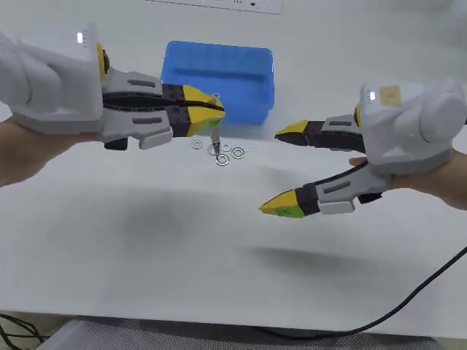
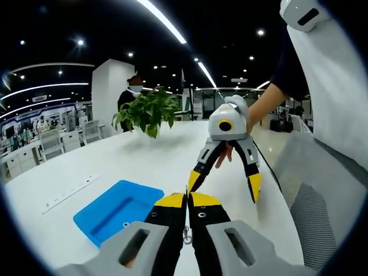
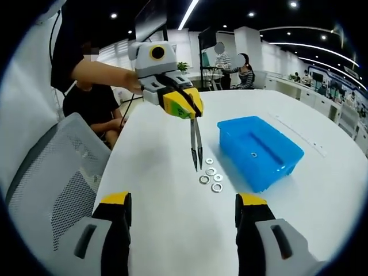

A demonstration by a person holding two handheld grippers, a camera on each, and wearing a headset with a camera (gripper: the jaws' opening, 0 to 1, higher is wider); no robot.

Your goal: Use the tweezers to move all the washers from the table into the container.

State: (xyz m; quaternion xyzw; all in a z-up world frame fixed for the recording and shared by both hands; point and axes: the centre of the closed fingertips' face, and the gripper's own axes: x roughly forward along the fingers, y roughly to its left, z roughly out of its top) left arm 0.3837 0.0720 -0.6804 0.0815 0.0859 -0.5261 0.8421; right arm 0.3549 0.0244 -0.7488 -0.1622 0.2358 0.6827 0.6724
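Head view: the left tongs point(image 1: 215, 111), clamped shut on the tweezers point(image 1: 215, 138), hang over five washers point(image 1: 222, 152) clustered on the white surface point(image 1: 182, 240), at six o'clock of the blue container point(image 1: 248, 106). The right tongs point(image 1: 276, 171) wait at four o'clock of the cluster, spread wide and holding nothing.

Left gripper view: the left tongs' yellow tips point(image 2: 187, 199) meet at six o'clock, a sliver of tweezers point(image 2: 187, 234) between them. The container point(image 2: 86, 221) sits at eight o'clock, the gaping right tongs point(image 2: 224, 192) just beyond.

Right gripper view: the tweezers' points point(image 3: 195, 144) hover just above the washers point(image 3: 211, 175), apparently empty. One washer point(image 3: 253, 154) lies inside the container point(image 3: 282, 164). By this count the job is barely begun: one in, five to go.
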